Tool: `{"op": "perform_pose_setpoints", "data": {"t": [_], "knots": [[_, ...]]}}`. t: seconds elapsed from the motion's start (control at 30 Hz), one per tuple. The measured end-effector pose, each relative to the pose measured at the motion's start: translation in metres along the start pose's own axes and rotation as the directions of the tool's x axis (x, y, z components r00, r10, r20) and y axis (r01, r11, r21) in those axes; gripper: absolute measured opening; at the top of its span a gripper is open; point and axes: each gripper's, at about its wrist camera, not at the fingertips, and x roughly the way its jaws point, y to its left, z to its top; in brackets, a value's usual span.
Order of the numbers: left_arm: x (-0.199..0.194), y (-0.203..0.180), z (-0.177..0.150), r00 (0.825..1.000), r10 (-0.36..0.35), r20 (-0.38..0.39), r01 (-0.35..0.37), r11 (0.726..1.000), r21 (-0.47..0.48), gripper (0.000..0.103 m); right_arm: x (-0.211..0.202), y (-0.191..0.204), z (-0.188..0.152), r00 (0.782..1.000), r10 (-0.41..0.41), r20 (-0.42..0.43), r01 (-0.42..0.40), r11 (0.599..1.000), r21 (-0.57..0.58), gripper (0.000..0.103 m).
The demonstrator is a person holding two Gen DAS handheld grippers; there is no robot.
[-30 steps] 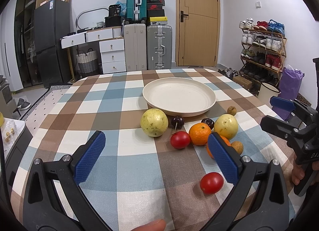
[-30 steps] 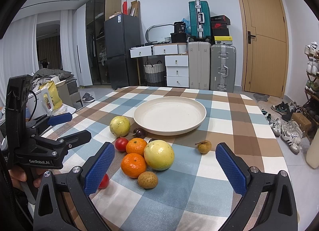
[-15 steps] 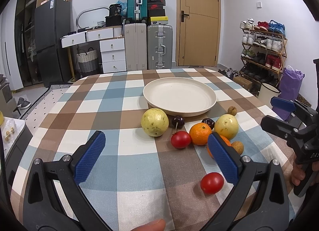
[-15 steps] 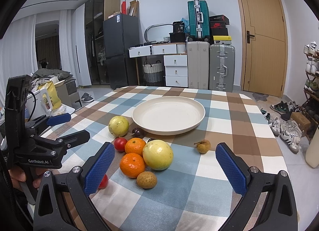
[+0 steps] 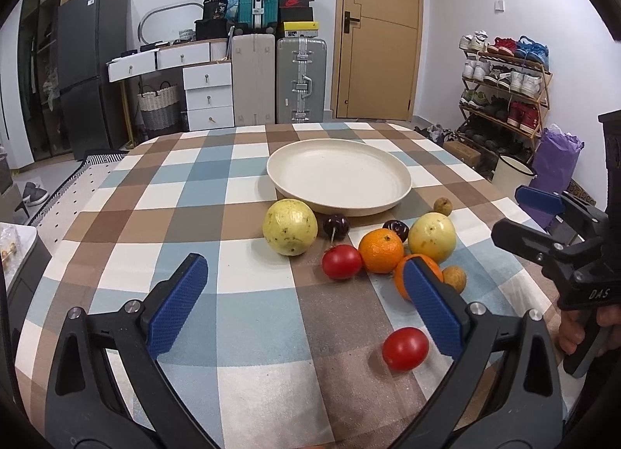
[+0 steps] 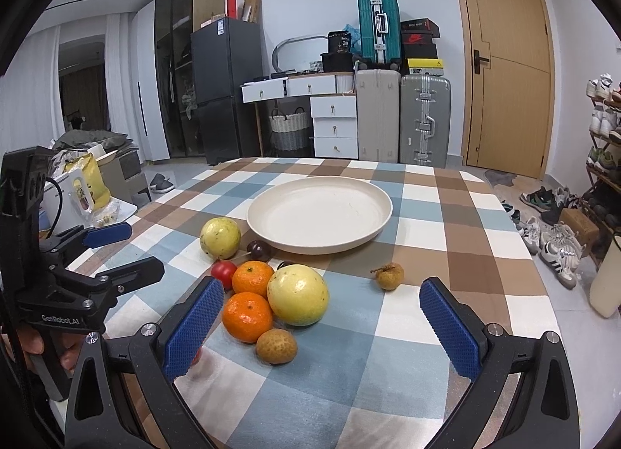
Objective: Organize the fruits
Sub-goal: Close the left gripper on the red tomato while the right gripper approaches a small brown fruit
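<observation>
A: What was the biggest thing there?

B: The desk (image 5: 240, 390) under a brown, blue and white checked cloth. On it sat the round cream shallow plate (image 6: 271, 231), bare inside, my landmark for everything else.

A: And the fruit?

B: All off the plate, on the near side of it. A large pale yellow-green round fruit (image 5: 290, 227) lay just in front of the plate's left rim. A second pale yellow round fruit (image 6: 298, 295) lay in front of the plate's middle, touching two oranges: the farther orange mandarin (image 6: 252, 278) and the nearer orange mandarin (image 6: 247, 316).

A: Smaller ones?

B: A red round tomato (image 5: 341, 261) sat left of the farther mandarin, well short of the plate. Another red tomato (image 5: 405, 348) lay farthest from the plate, alone. A dark purple plum with a stem (image 5: 335, 225) was almost against the plate's front rim, a second dark plum (image 5: 396, 229) beside it. One brown rough-skinned longan (image 6: 276, 345) lay beyond the nearer mandarin from the plate; a smaller brown longan (image 6: 388, 275) sat apart, near the plate's right front.

A: The fingers?

B: The left gripper (image 5: 304, 307) had its blue-padded fingers spread wide, holding nothing, hovering short of the fruit. The right gripper (image 6: 322, 328) was likewise wide open and empty.
</observation>
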Motion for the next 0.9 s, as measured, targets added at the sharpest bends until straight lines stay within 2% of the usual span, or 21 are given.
{"op": "perform_pose_setpoints", "data": {"t": [0.17,0.33,0.47,0.63,0.73,0.8,0.9], "knots": [[0.0,-0.004,0.001,0.999,0.038,-0.001,-0.038,0.999,0.009,0.102,0.011,0.003,0.0,0.996,-0.034,-0.087,0.032,0.999,-0.022,0.103],[0.003,-0.005,0.001,0.999,0.05,-0.016,-0.05,0.999,0.011,0.102,0.018,0.001,-0.001,0.986,-0.023,-0.166,0.021,1.0,-0.016,0.103],[0.012,-0.006,0.001,0.998,0.025,-0.064,-0.024,1.0,0.011,0.102,0.028,-0.001,-0.004,0.971,-0.002,-0.24,-0.003,1.0,-0.019,0.102],[0.012,-0.003,0.001,0.998,-0.002,-0.062,0.001,1.0,-0.012,0.102,0.037,-0.003,-0.009,0.958,0.015,-0.288,-0.018,1.0,-0.007,0.101],[0.015,-0.012,0.001,0.993,-0.009,-0.119,0.014,0.999,0.048,0.102,0.044,-0.003,-0.012,0.95,0.021,-0.312,-0.023,1.0,-0.001,0.098],[0.017,-0.016,0.0,0.988,-0.024,-0.15,0.033,0.997,0.062,0.102,0.048,-0.002,-0.014,0.943,0.034,-0.331,-0.033,0.999,0.008,0.091],[0.022,-0.021,-0.004,0.977,-0.069,-0.2,0.083,0.994,0.067,0.102,0.053,0.002,-0.016,0.933,0.056,-0.355,-0.057,0.998,0.007,0.086]]}}
